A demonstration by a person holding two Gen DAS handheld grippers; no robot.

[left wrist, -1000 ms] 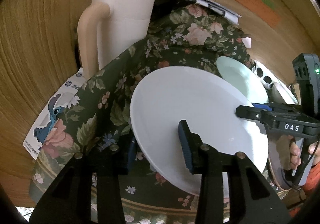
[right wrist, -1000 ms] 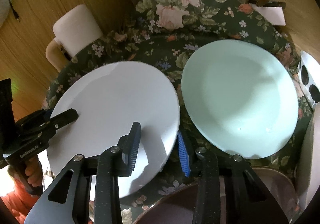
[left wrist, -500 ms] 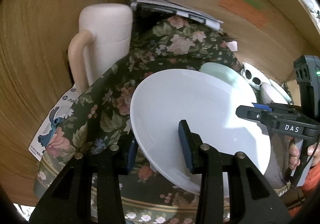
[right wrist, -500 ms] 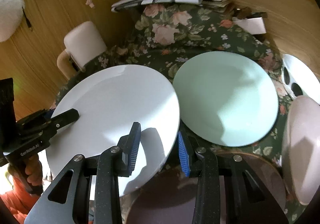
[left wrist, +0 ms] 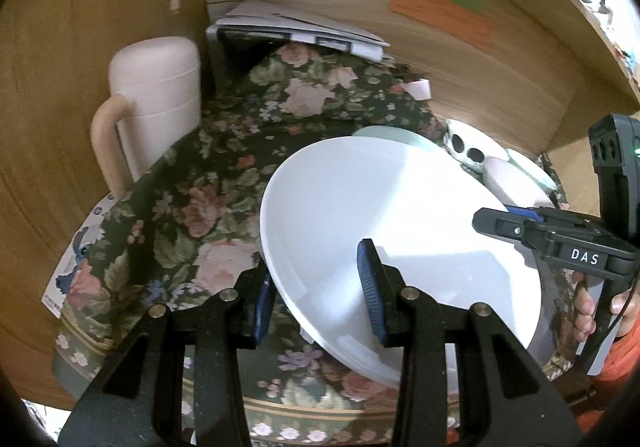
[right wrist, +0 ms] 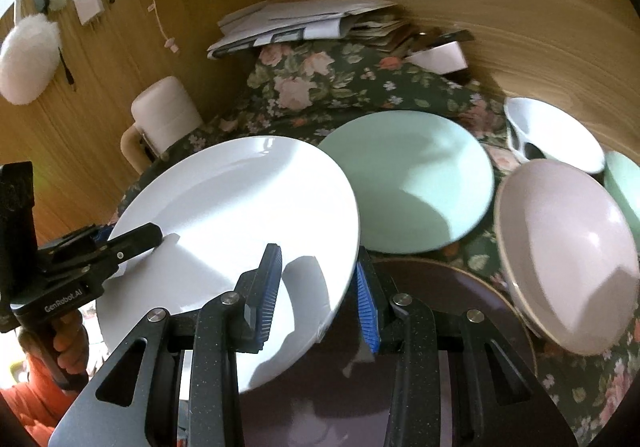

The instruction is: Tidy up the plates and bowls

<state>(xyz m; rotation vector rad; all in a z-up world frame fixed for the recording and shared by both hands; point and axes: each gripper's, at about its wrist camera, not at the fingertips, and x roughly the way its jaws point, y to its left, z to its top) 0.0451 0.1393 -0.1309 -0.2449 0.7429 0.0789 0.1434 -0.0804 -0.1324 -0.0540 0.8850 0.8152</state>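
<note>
1. While both grippers pinch the white plate (right wrist: 236, 231) by opposite rims, it hangs tilted, clear of the floral tablecloth (left wrist: 192, 183): the step in hand is judged to be carrying it to a stack.
2. Left gripper (left wrist: 316, 299): jaws closed on the plate's near rim, one pad above, one beneath.
3. Right gripper (right wrist: 320, 291): jaws closed on the opposite rim in the same fashion.
4. The mint plate (right wrist: 416, 183) lies flat on the cloth, just beside the white plate; a dark plate (right wrist: 440, 311) sits below the right gripper.
5. A pink bowl (right wrist: 568, 251), a white bowl (right wrist: 560, 135) and part of a green bowl (right wrist: 624, 187) stand to the right.
6. Next move, as judged: level the plate over a chosen plate, lower it evenly, then release both grips together. Uneven release risks a slide.
</note>
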